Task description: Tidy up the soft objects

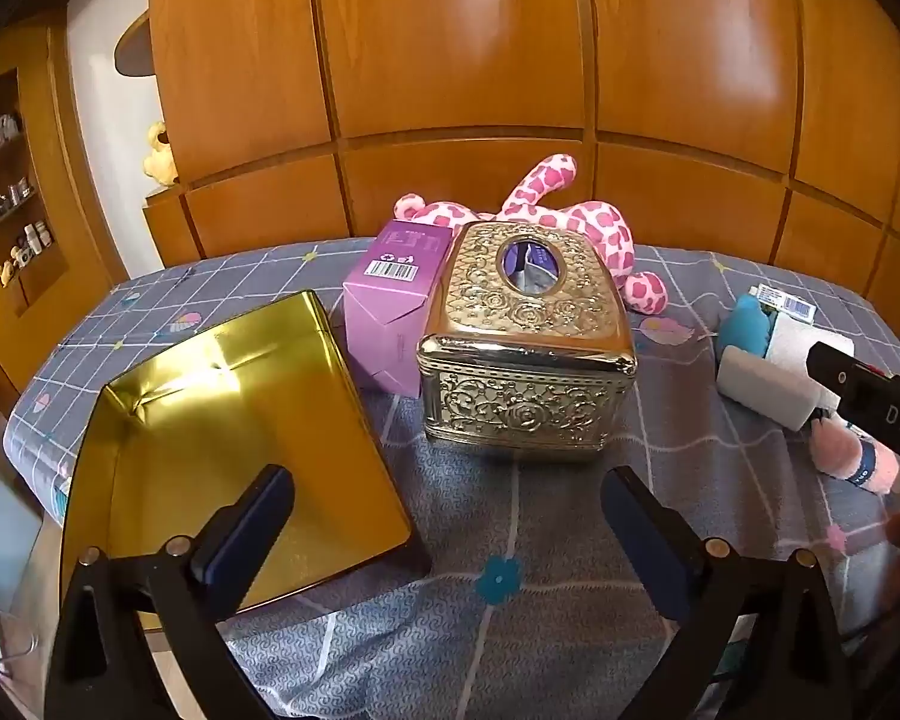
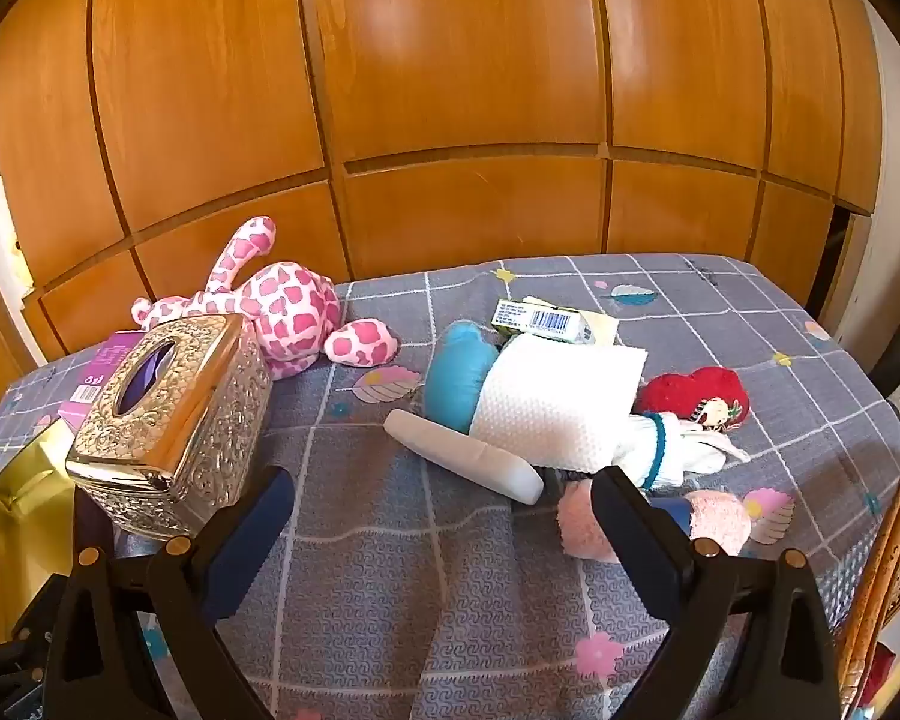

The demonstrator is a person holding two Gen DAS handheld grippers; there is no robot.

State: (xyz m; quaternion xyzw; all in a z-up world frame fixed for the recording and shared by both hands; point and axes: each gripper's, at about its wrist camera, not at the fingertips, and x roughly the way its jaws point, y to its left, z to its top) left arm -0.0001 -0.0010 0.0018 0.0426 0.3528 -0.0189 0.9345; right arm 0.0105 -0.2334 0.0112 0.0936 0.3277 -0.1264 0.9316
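Soft toys are what you have to sort, and the ornate gold tissue box point(image 1: 528, 336) serves as your landmark throughout. From the left wrist view, your left gripper point(image 1: 450, 534) hangs over the grey checked cloth point(image 1: 510, 630) with its tongs spread wide and nothing between them, just in front of the tissue box. The open gold tin point(image 1: 234, 438) lies to the left of the tissue box, empty, and looks the likely place for the toys. A purple carton point(image 1: 390, 294) stands touching the box's left side, and the pink spotted plush point(image 1: 576, 222) sprawls right behind it against the wooden panels. From the right wrist view, your right gripper point(image 2: 444, 528) is also spread and empty, to the right of the tissue box. Well to the right of the box sits a loose heap: a teal plush point(image 2: 459, 381), a white textured pad point(image 2: 558, 402) lying over it, a white oblong case point(image 2: 468, 462) in front, a red-haired doll point(image 2: 699, 399), and a pink fluffy toy point(image 2: 717, 519) partly behind your right finger. Expect the plush pieces to be light, squashy and limp, so limbs may dangle and snag neighbours. Pinch each through the thick of the body, not a thin limb; the pink fluffy toy is nearest, so take it across its middle.
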